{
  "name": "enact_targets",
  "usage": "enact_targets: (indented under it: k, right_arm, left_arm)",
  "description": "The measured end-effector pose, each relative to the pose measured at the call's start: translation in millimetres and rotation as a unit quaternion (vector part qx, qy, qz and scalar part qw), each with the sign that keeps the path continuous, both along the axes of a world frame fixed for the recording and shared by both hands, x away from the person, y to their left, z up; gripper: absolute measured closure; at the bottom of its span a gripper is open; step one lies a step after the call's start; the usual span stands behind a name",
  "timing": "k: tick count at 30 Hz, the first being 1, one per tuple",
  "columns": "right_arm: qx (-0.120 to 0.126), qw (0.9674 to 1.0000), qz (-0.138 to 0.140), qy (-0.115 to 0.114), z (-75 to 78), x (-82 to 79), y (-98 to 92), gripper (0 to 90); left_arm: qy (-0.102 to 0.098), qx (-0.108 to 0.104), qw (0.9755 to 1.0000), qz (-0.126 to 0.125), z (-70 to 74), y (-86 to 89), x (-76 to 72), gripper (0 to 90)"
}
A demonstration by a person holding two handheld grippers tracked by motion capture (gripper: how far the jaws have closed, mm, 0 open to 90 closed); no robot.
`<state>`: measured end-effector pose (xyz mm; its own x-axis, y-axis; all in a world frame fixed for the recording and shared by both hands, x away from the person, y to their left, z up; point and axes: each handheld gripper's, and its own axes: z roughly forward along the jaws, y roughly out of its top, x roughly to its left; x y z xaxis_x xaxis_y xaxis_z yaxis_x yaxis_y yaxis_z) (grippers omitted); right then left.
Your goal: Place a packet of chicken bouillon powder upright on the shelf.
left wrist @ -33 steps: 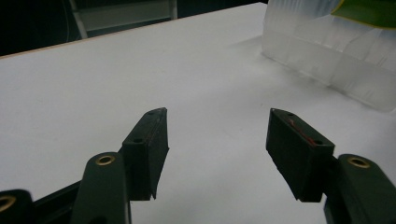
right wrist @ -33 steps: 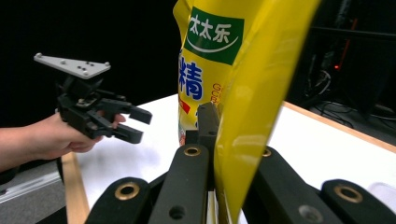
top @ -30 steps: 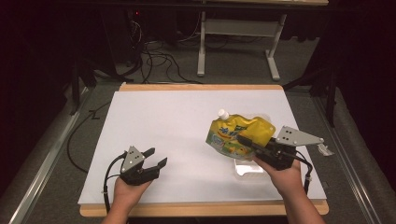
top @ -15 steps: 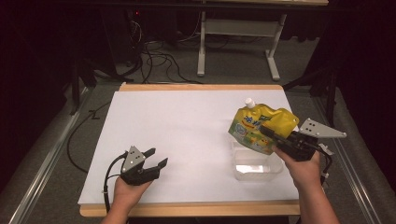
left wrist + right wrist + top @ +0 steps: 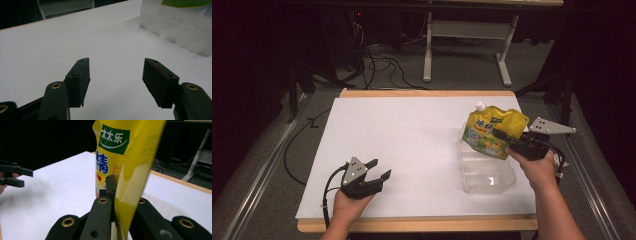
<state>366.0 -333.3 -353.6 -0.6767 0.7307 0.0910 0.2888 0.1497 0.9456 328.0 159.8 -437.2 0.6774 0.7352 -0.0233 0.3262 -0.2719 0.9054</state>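
Observation:
A yellow stand-up pouch [image 5: 492, 131] with a white spout and a green label hangs over a clear plastic tub [image 5: 488, 174] at the right of the white table. My right gripper [image 5: 499, 134] is shut on the pouch's right edge; in the right gripper view the pouch [image 5: 120, 160] rises between the two black jaws. My left gripper [image 5: 378, 169] rests near the front left of the table, held by a hand, jaws open with nothing between them. The left gripper [image 5: 116, 72] faces the tub [image 5: 175, 27] across bare table.
The white table top [image 5: 402, 135] has a wooden rim at front and back. Cables and a white desk frame [image 5: 467, 45] lie on the floor beyond the far edge. A metal rail [image 5: 257, 175] runs along the left side.
My right gripper has carried the pouch to the right and slightly away, from left of the tub to above it. The left gripper has stayed still.

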Motion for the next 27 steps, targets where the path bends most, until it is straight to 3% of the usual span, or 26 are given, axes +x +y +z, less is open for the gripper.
enact_targets:
  k: [4, 9, 15, 19, 27]
  right_arm:
    - [-0.004, 0.9999, 0.008, 0.007, -5.9, 11.8, -0.1, 90.0]
    - [0.001, 0.9999, 0.013, 0.008, -10.3, 15.2, -3.6, 90.0]
    - [0.008, 0.9998, 0.019, 0.007, -12.4, 12.3, -6.5, 90.0]
    - [-0.003, 0.9997, 0.025, 0.003, -12.1, 10.5, -5.3, 90.0]
    - [-0.015, 0.9995, 0.023, 0.017, -19.9, 13.2, -2.2, 90.0]
  left_arm:
    - [0.000, 0.000, 1.0000, 0.000, -0.1, 0.5, -0.3, 39.4]
    - [0.003, 0.002, 1.0000, -0.001, -0.5, 0.9, -0.1, 39.4]
    - [0.004, 0.003, 1.0000, -0.002, -0.8, -0.2, -0.3, 39.4]
    - [0.006, 0.005, 1.0000, -0.003, -1.6, -0.9, 0.2, 39.4]
    - [0.007, 0.007, 0.9999, -0.005, -1.9, -1.4, 0.2, 39.5]
